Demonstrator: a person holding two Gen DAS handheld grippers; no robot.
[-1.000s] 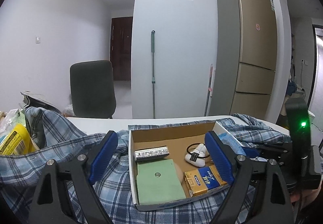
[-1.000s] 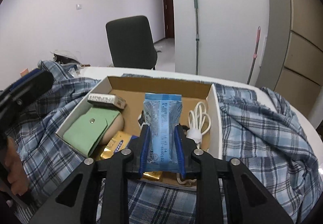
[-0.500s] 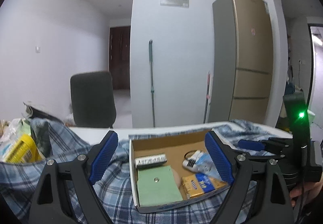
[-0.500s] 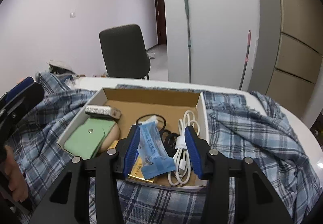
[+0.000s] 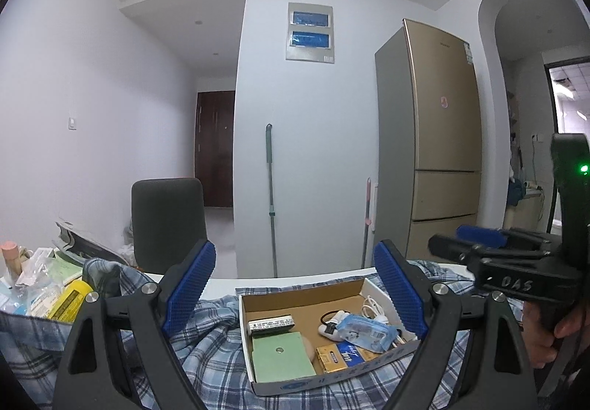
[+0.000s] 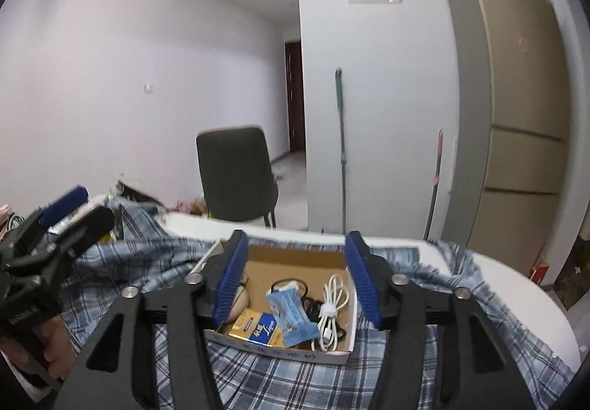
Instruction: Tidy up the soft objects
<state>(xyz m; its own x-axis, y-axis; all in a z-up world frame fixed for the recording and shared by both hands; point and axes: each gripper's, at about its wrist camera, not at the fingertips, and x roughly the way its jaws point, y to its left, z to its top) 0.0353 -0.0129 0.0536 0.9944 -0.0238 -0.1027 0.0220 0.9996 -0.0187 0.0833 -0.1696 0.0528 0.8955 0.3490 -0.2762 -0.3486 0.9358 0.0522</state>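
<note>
An open cardboard box [image 5: 332,381] [image 6: 291,348] sits on a blue plaid shirt [image 5: 206,354] [image 6: 424,358]. In it lie a blue tissue pack [image 5: 365,330] [image 6: 291,314], a green pouch [image 5: 280,354], a yellow-blue pack [image 5: 341,354] [image 6: 258,327] and a white cable [image 6: 332,303]. My right gripper [image 6: 296,251] hangs above and short of the box. Its jaws are opening and nothing is between them; the tissue pack lies free below. My left gripper [image 5: 295,262] is open and empty, raised in front of the box. Each gripper shows at the edge of the other's view.
A white round table [image 6: 516,284] carries the shirt. Packets and papers, one of them yellow [image 5: 70,303], are piled at its left. Behind stand a dark chair [image 5: 167,221], a mop [image 5: 271,196] against the wall and a gold fridge [image 5: 438,151].
The right gripper let go of the blue tissue pack, which now lies in the box, and it opened and rose. The left gripper also lifted and tilted upward.
</note>
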